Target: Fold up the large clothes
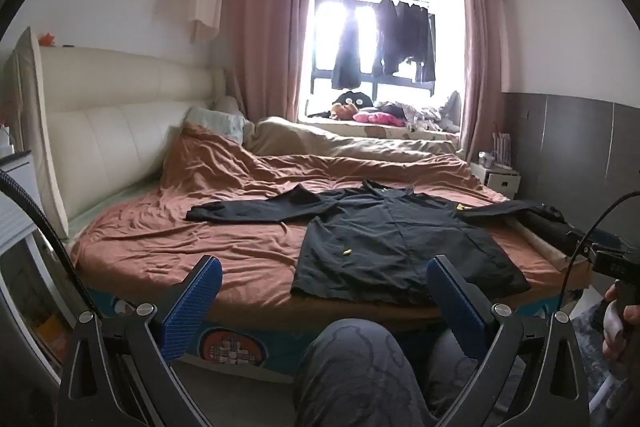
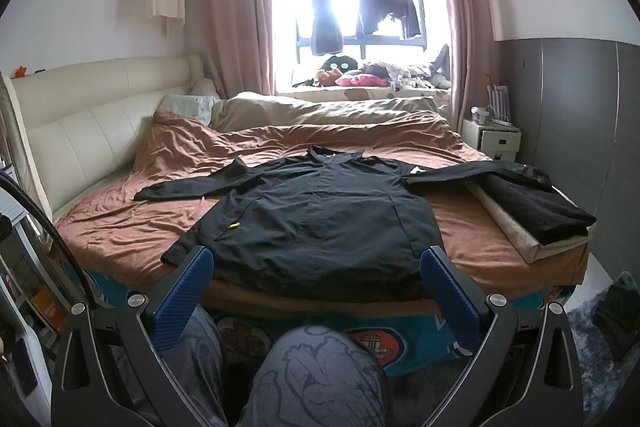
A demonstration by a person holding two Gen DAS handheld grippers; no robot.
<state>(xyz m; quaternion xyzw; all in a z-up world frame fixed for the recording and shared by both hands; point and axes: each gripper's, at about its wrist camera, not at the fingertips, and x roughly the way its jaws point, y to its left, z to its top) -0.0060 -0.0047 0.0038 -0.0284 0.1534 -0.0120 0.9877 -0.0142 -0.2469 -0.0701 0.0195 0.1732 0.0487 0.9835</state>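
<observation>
A large black long-sleeved jacket lies spread flat on the bed, both sleeves stretched out sideways, its hem near the bed's front edge. My left gripper is open, held in front of the bed short of the jacket's hem, with nothing between its blue pads. My right gripper is open too, hanging just before the hem, its blue fingers apart and empty. In the left wrist view the other gripper's body and the hand on it show at the right edge.
The bed has a rust-brown sheet and a cream headboard on the left. Folded dark and cream clothes are stacked at the bed's right side. A person's knees sit between the grippers. White nightstand at right, window sill with clutter behind.
</observation>
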